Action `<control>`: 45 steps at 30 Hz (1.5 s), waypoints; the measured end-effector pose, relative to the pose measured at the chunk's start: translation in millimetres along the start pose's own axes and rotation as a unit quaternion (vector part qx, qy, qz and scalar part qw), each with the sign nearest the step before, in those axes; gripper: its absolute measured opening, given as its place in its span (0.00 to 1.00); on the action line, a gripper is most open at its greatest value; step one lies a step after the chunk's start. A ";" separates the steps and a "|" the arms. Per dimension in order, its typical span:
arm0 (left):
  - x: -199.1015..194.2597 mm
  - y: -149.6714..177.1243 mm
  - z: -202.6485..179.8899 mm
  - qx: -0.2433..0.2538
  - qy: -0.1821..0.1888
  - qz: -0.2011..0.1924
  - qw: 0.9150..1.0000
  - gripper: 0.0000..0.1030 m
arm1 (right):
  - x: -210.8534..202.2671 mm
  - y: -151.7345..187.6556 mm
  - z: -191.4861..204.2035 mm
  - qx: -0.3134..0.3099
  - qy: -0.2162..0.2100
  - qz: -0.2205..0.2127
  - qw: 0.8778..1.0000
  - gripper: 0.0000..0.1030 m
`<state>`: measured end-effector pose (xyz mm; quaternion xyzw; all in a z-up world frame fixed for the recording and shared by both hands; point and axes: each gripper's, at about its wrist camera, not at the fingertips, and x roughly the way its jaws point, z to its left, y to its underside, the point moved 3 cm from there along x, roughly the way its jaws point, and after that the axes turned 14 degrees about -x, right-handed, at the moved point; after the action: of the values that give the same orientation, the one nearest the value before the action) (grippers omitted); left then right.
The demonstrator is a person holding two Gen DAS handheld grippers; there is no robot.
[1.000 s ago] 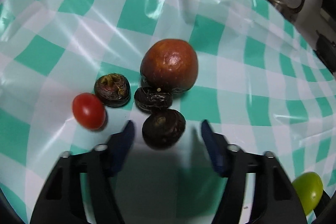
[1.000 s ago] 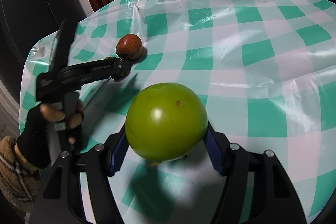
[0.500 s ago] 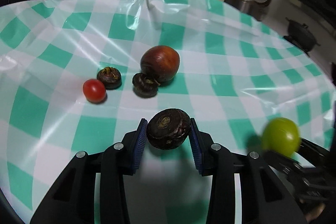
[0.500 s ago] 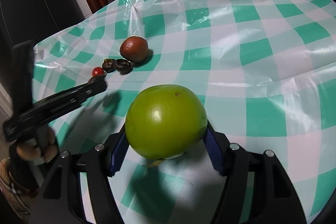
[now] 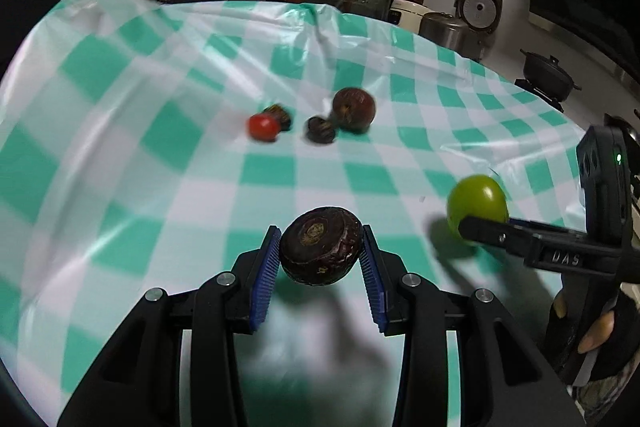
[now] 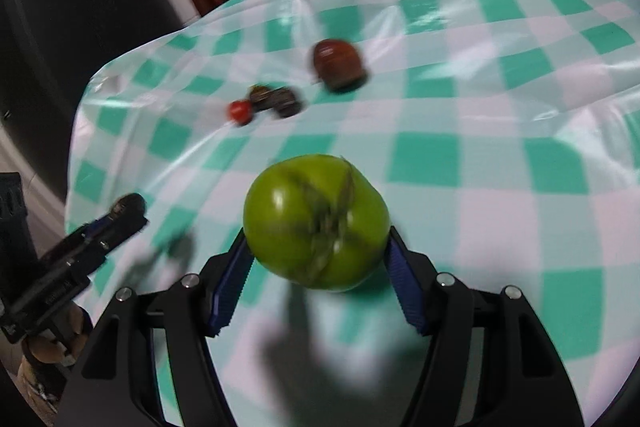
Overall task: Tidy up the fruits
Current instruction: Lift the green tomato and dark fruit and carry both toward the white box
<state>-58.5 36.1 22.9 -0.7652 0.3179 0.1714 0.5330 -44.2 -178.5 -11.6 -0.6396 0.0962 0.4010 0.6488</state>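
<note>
A checked tablecloth [image 5: 120, 155] covers the table. The right gripper [image 6: 318, 259] grips a green tomato [image 6: 316, 221] above it. The left gripper [image 5: 320, 257] clamps a dark fruit [image 5: 321, 251], also lifted. Farther off lie a brown fruit [image 5: 354, 108], two blurred dark ones, possibly touching, and a red tomato [image 5: 263, 127].

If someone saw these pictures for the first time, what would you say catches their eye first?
Most likely the big green tomato clamped in the right hand-held gripper, filling the middle of its view. Next, the dark round fruit gripped in the left hand-held gripper. Behind both, a small cluster with a red cherry tomato lies on the green-checked tablecloth.
</note>
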 end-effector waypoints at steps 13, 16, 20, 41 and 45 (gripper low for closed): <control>-58.5 17.7 69.7 -0.074 -0.009 -0.023 0.997 0.36 | 5.1 -3.1 95.7 -0.083 -0.030 -0.009 0.996 0.55; -53.2 23.1 75.4 -0.080 -0.006 -0.009 0.997 0.36 | 5.2 -2.9 89.9 -0.073 -0.036 -0.009 0.997 0.59; -45.8 28.1 72.0 -0.066 -0.010 0.003 0.998 0.36 | 8.1 -3.6 85.9 -0.090 -0.018 0.001 0.996 0.78; -26.7 30.3 78.4 -0.058 -0.042 0.061 0.996 0.37 | 60.1 -6.9 110.2 -0.159 0.010 0.086 0.984 0.64; -25.0 30.3 75.3 -0.049 -0.056 0.061 0.995 0.37 | 57.1 -8.2 109.4 -0.153 0.007 0.077 0.985 0.63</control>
<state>-91.5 106.3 -11.7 -0.7586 0.3250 0.2619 0.5004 -43.7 -55.4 -23.9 -0.7248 0.0868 0.4551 0.5099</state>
